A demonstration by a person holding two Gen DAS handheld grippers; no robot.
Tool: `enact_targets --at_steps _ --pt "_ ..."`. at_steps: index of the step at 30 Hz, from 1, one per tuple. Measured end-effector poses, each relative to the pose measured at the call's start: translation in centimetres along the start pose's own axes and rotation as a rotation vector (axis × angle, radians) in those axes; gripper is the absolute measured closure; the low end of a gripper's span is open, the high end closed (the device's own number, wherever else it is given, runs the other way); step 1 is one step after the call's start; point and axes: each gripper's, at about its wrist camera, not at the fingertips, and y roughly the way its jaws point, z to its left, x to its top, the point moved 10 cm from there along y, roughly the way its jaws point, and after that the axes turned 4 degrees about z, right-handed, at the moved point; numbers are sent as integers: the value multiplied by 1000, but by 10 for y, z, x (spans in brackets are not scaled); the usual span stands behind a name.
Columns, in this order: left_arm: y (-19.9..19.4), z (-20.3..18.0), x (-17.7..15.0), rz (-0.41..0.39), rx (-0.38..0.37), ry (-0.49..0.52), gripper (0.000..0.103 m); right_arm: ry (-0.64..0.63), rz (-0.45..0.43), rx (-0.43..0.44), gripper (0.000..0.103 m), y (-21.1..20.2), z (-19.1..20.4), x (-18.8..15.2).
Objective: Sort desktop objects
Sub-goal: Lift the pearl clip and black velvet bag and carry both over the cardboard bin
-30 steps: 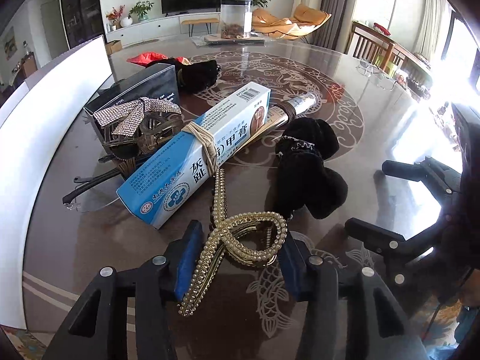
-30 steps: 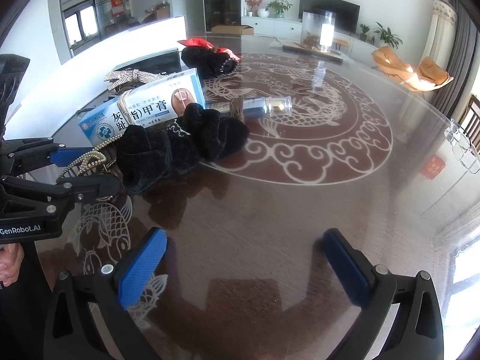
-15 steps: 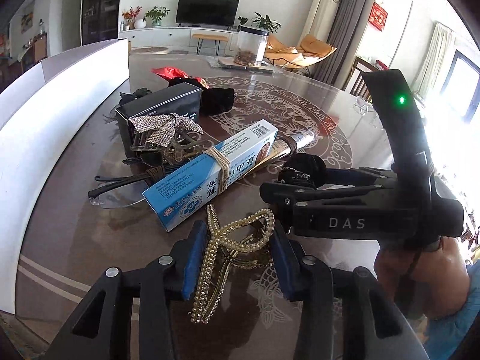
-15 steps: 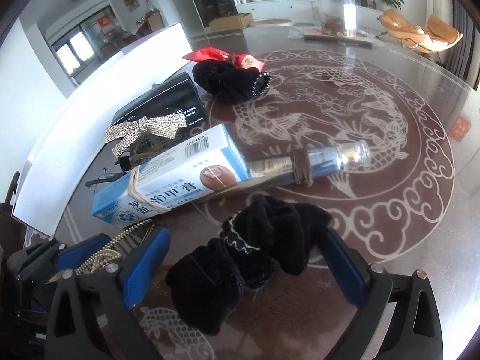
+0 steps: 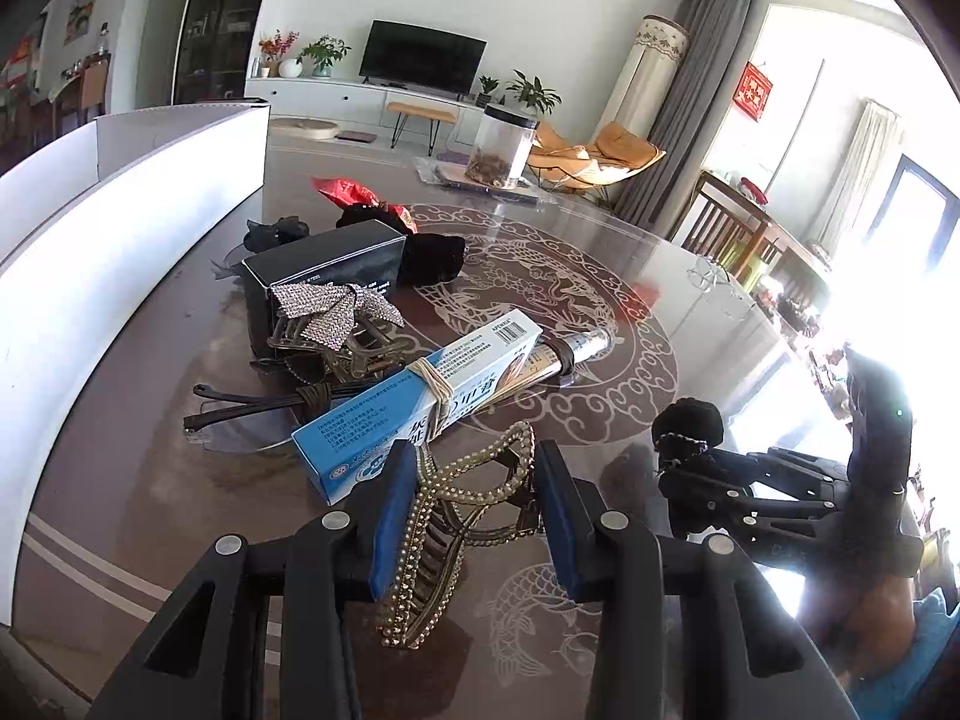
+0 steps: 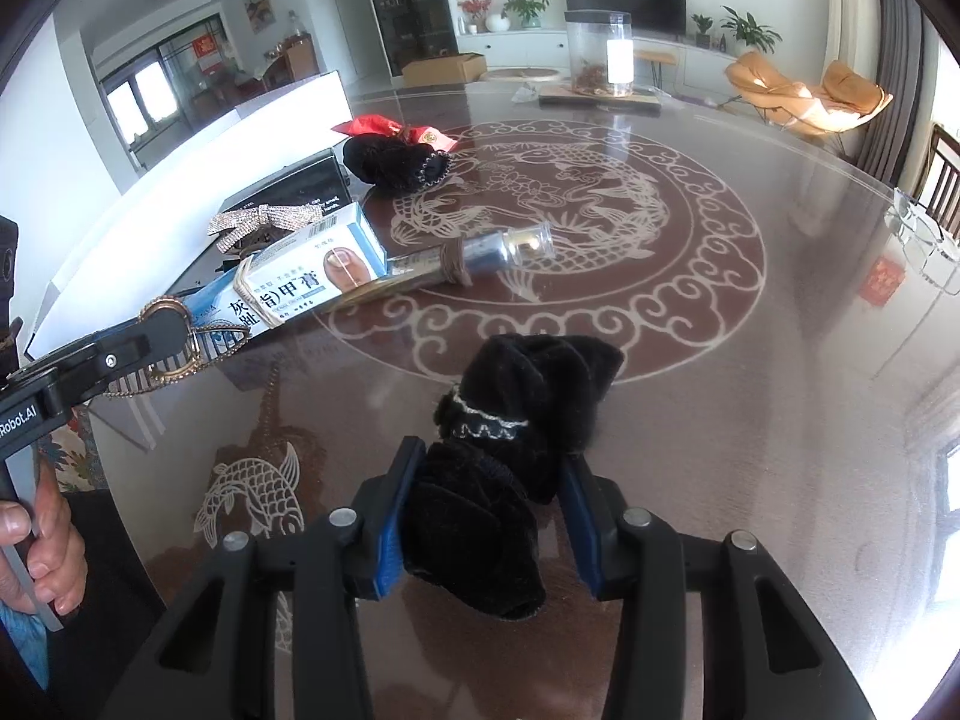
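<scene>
My left gripper (image 5: 474, 516) is shut on a gold beaded hair claw (image 5: 456, 516) and holds it just off the table. My right gripper (image 6: 489, 516) is shut on a black velvet scrunchie (image 6: 516, 420), which also shows in the left wrist view (image 5: 687, 426). A blue and white ointment box (image 5: 420, 402) with a rubber band lies beyond the claw, next to a clear tube (image 5: 570, 354). In the right wrist view the box (image 6: 300, 288) and tube (image 6: 480, 252) lie to the left and ahead.
A black box (image 5: 324, 264) with a rhinestone bow clip (image 5: 336, 312), glasses (image 5: 252, 414), another black scrunchie (image 6: 396, 162) and a red packet (image 6: 384, 126) lie on the round table (image 6: 720, 390). A white box wall (image 5: 90, 252) stands left. A clear jar (image 6: 600, 54) stands far back.
My right gripper moved in and closed on the black scrunchie. My left gripper lifted and drew back slightly with the hair claw.
</scene>
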Motion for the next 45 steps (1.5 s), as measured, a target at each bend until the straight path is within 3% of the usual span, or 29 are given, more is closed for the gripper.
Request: enact_targets --at_steps 6,7,8,10,13,17,20,22,24,26,28,30,34,36,38,39,45 --pt "-28 17 12 -71 -31 -103 64 -70 -38 16 58 -12 24 6" --pt "-36 21 15 -87 -33 -116 90 -82 -46 24 58 -13 30 10" --pt "-42 28 18 -89 -19 -137 95 -94 -54 33 58 -14 37 14" --pt "-61 40 29 -122 -43 -187 95 -119 -67 59 58 -16 55 23" --pt "-77 60 42 -133 -2 -191 95 -187 -79 83 58 -15 84 37" --pt "-71 70 31 -27 11 -148 95 -213 -90 110 58 -11 103 51" --pt "-72 52 8 70 9 -47 75 -185 -113 132 58 -16 103 53" --pt "-70 32 -8 119 47 42 28 -163 -116 142 58 -19 99 48" --pt "-66 6 -22 132 97 147 9 -137 -109 151 58 -20 92 41" --pt "-54 -14 -34 166 135 226 9 -112 -105 156 58 -21 83 35" --pt "-37 -18 -40 208 194 242 9 -89 -104 159 58 -22 74 32" --pt "-19 -11 -45 252 227 215 9 -72 -108 165 58 -27 66 31" --pt "13 0 -66 383 183 117 9 -60 -137 162 58 -43 52 35" --pt "25 5 -74 436 206 105 11 -56 -150 158 58 -49 45 37" --pt "24 8 -73 425 200 97 37 -52 -158 153 58 -54 41 38" --pt "22 6 -70 417 169 89 58 -47 -161 154 58 -55 38 38" --pt "1 22 -67 350 164 -4 58 -37 -161 163 58 -62 33 37"
